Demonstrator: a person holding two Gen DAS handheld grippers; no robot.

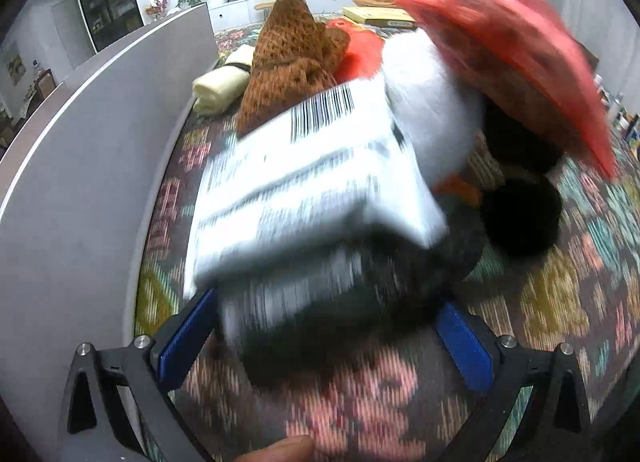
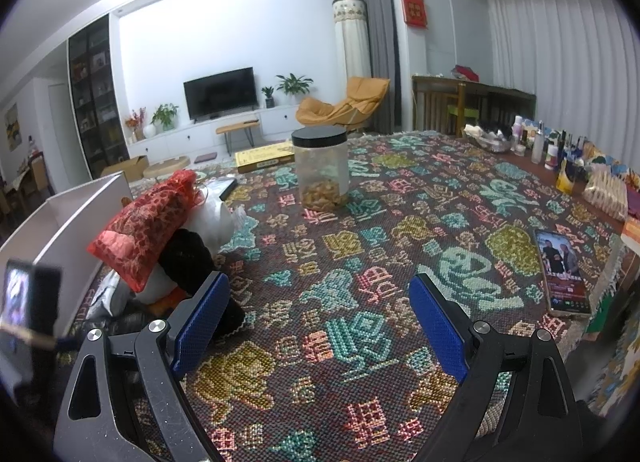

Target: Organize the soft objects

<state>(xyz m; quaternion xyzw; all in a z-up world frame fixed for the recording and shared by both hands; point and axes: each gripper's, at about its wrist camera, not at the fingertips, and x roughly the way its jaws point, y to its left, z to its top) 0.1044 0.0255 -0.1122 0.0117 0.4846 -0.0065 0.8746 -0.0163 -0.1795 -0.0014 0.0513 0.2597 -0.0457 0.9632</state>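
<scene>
In the left wrist view, my left gripper stands open, its blue pads wide apart on either side of the dark lower part of a black and white plush toy. The picture is blurred, and a white barcode tag covers much of the toy. A red mesh bag rests on top of the plush. Behind lie a brown knitted piece and a cream rolled cloth. My right gripper hangs open over the patterned tablecloth, holding nothing. The plush and red bag sit to its left.
A white box wall runs along the left, also seen as the white box. On the table stand a black-lidded plastic jar, a yellow flat box, a phone and bottles. A fingertip shows at the bottom edge.
</scene>
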